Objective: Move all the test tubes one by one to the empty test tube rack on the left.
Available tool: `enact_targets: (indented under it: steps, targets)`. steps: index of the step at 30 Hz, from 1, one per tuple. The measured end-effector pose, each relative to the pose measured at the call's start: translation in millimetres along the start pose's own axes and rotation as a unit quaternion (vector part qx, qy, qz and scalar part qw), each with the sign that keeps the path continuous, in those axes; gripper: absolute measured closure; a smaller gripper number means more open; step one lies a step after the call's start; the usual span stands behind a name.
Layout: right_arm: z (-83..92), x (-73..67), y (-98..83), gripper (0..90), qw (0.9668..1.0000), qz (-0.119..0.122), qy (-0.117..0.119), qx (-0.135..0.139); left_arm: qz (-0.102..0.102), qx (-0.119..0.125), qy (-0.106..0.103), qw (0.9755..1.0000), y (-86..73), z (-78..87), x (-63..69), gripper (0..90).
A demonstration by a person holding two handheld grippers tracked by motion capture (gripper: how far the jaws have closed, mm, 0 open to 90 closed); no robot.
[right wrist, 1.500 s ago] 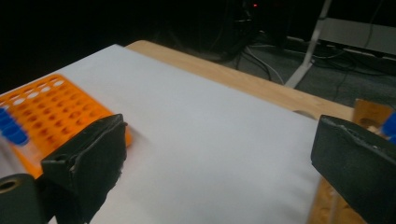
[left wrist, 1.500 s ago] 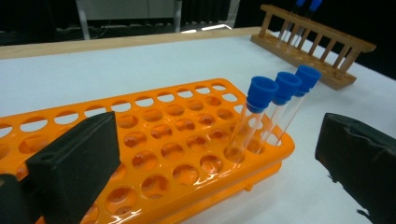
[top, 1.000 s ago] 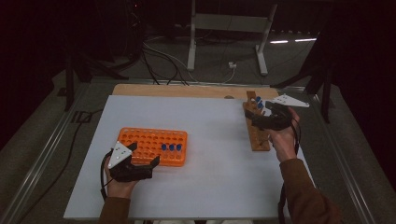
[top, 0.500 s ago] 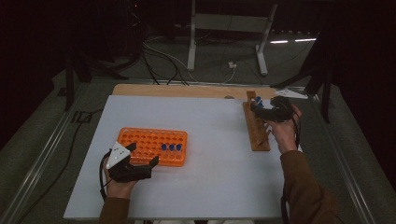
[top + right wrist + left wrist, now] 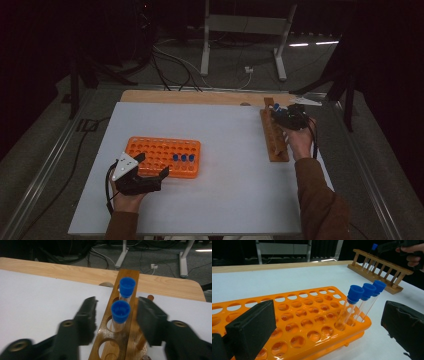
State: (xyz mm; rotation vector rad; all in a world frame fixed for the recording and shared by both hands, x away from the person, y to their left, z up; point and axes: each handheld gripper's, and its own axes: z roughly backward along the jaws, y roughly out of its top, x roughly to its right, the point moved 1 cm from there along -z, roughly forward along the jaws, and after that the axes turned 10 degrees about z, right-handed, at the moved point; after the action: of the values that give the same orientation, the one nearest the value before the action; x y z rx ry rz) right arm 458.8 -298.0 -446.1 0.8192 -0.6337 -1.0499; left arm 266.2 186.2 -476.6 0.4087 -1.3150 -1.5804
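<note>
Right gripper [image 5: 116, 315]: jaws closing around near blue-capped tube [image 5: 120, 312], not pressing yet.
Wooden rack [image 5: 274, 135]: far right bench [image 5: 225, 200] edge.
Left gripper [image 5: 150, 175]: released, beside orange rack [image 5: 162, 155].
Middle: bare.

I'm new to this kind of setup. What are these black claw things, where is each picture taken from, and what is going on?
A person holds a two-jaw gripper in each hand. The high view looks down from above; the two gripper views ride on the grippers themselves.

On the white table lie an orange rack holding three blue-capped tubes, and a wooden rack holding two capped tubes.

The left gripper rests open beside the orange rack, holding nothing. The right gripper has just been closing around the nearer tube in the wooden rack; a gap shows on both sides, so it is not yet gripped.
</note>
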Motion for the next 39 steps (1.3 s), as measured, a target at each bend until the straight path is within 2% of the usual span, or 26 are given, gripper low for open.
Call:
enact_targets:
  steps: [8, 15, 27, 39]
  targets:
    - [-11.2, -5.6, -2.7, 75.0, 0.9993, 0.029, -0.016, -0.016, 0.006, 0.005, 0.003, 1.0, -0.6, 4.0, -3.2, 0.8]
    - [-11.3, -5.7, -3.5, 75.5, 0.999, 0.036, -0.02, -0.018, 0.006, 0.002, 0.003, 1.0, -1.7, 4.3, -2.8, 0.9]
    - [-12.7, -8.0, -5.4, 76.4, 0.9988, 0.031, -0.02, -0.032, 0.005, 0.004, 0.002, 1.0, -1.3, 4.4, -2.1, 0.8]
    - [4.2, -5.9, 3.7, 76.5, 0.9991, 0.029, -0.031, -0.004, 0.003, 0.003, 0.002, 1.0, -1.2, 3.8, -1.4, 0.9]
